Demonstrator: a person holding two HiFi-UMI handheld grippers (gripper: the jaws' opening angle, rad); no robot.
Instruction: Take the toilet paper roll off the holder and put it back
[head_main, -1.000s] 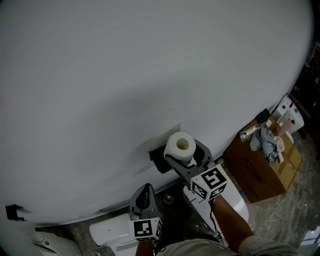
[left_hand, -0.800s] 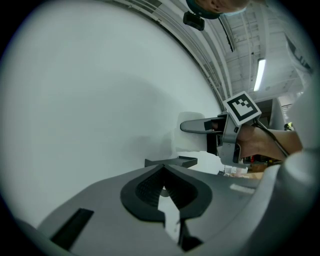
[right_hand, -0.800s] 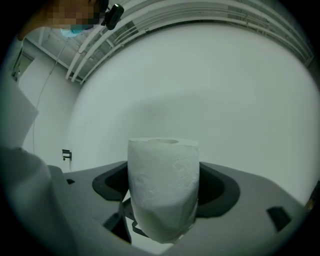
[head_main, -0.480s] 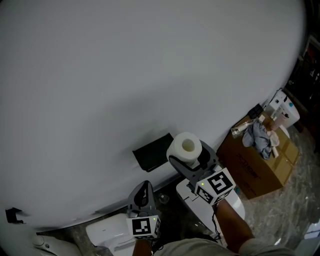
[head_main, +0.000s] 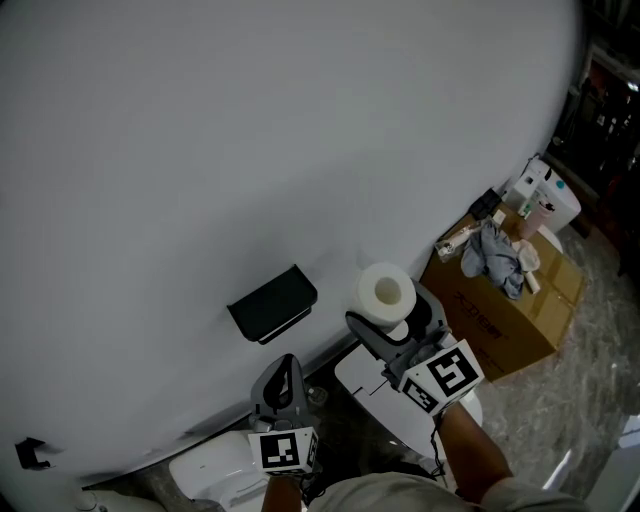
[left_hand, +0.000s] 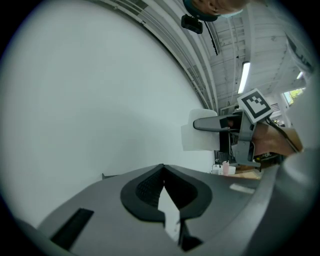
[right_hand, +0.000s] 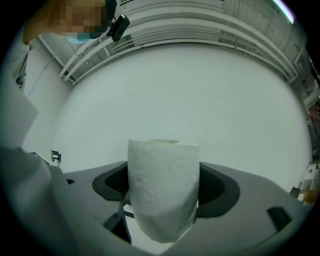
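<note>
One toilet paper roll (head_main: 386, 293) stands upright, clamped in the right claw (head_main: 393, 318) — left claw (head_main: 284, 370) closed, empty.

No words or numbers can be read. The cardboard box (head_main: 500, 325) has dark print on its side, perhaps a brand line, too small to read. The cube on the right gripper (head_main: 396, 318) shows only square marker patterns.

We see the toilet paper roll (right_hand: 163, 187) as soft white paper, faintly embossed and matt. The right gripper (right_hand: 163, 210) looks like smooth matt grey plastic, its fingers (right_hand: 106, 184) lined darker. The wall (head_main: 250, 130) is smooth matt white, the holder (head_main: 272, 303) matt black, the box (head_main: 510, 310) plain brown cardboard — crumpled grey cloth (head_main: 493, 255) on top.
</note>
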